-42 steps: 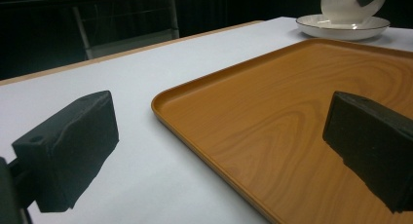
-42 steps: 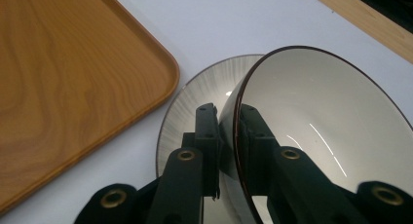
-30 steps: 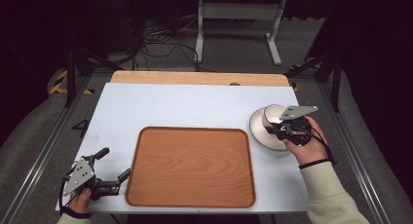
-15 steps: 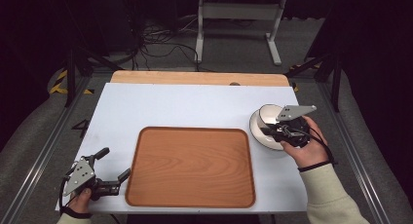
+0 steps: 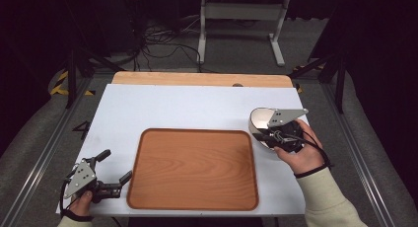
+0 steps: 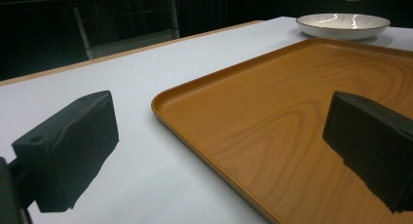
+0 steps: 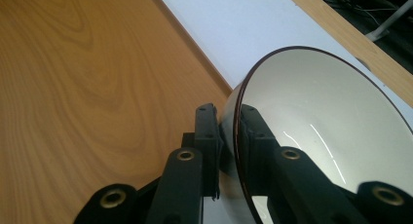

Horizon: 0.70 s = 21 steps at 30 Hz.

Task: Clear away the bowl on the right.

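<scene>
Pinching one bowl by its rim, my right gripper is shut tight (left gripper wide open, empty); another bowl, one tray.

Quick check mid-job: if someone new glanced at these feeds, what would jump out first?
First, the big wooden tray lying bare in the middle of the white table. Next, the white bowl at the tray's right edge, tipped on its side, its rim pinched by the right tool. Last, the left tool at the table's near left corner, jaws wide apart with nothing between them.
</scene>
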Motion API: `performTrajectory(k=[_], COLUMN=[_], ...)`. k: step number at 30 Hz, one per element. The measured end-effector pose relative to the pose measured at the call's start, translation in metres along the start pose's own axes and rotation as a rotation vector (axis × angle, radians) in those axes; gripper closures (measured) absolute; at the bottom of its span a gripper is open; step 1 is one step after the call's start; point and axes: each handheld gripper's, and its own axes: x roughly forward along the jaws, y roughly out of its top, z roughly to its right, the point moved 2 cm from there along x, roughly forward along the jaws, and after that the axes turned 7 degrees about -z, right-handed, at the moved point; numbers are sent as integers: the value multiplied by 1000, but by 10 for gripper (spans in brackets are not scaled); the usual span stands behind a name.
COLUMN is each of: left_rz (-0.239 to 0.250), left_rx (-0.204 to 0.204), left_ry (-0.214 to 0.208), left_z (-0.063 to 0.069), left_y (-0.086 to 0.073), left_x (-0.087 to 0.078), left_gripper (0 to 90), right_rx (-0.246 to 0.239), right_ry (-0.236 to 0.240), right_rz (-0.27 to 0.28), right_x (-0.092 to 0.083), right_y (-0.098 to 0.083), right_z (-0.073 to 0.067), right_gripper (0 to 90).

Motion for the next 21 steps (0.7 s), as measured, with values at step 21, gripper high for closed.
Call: performTrajectory(k=[21], left_rz=[1], left_rx=[1], left_ry=[2], left_z=[0], left_y=[0], left_x=[0], left_gripper=[3], right_rx=[-95], right_ry=[64], right_rz=[17], right_x=[0], right_y=[29], right_z=[-36], right_gripper=[804])
